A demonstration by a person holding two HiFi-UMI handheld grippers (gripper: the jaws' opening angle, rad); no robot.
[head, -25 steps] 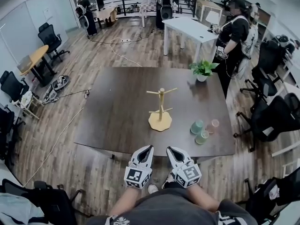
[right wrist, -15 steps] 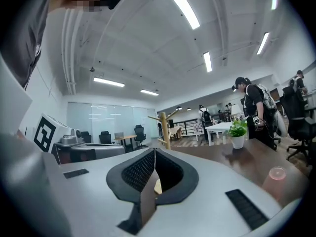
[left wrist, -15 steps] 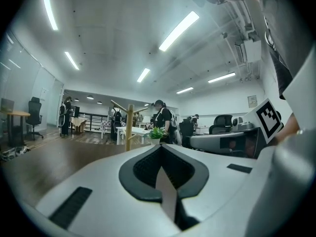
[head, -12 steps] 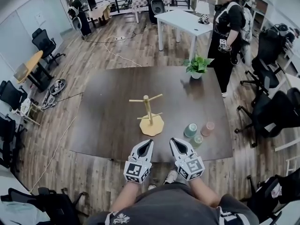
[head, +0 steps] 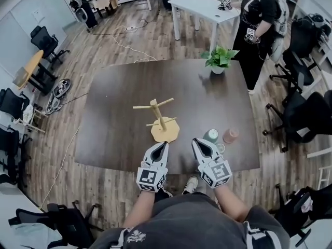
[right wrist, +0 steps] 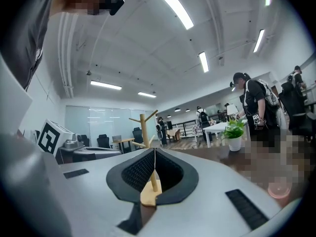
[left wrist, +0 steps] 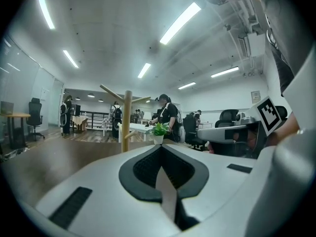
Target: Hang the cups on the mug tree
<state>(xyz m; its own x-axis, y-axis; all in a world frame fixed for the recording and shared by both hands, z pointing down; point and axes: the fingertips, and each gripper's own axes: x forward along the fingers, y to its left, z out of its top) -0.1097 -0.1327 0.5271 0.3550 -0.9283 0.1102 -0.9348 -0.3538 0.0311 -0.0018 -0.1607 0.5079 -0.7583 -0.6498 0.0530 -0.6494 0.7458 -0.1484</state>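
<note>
The wooden mug tree (head: 158,117) stands empty near the front middle of the dark table (head: 119,113). To its right stand a green cup (head: 210,135) and a pink cup (head: 230,135), and a third cup (head: 221,148) shows partly behind my right gripper. My left gripper (head: 163,145) is shut and empty, just in front of the tree's base. My right gripper (head: 198,141) is shut and empty, next to the cups. The left gripper view shows the tree (left wrist: 127,120) straight ahead above the shut jaws. In the right gripper view the tree (right wrist: 143,127) stands ahead and the pink cup (right wrist: 279,189) low at the right.
A potted plant (head: 218,60) stands at the table's far right. A person in black (head: 259,25) stands beyond it by a white table (head: 202,7). Office chairs (head: 301,113) line the right side, and more chairs and cables lie at the left.
Both grippers have moved forward, from short of the table to over its near edge. The tree and cups now lie close in front of them and have not moved.
</note>
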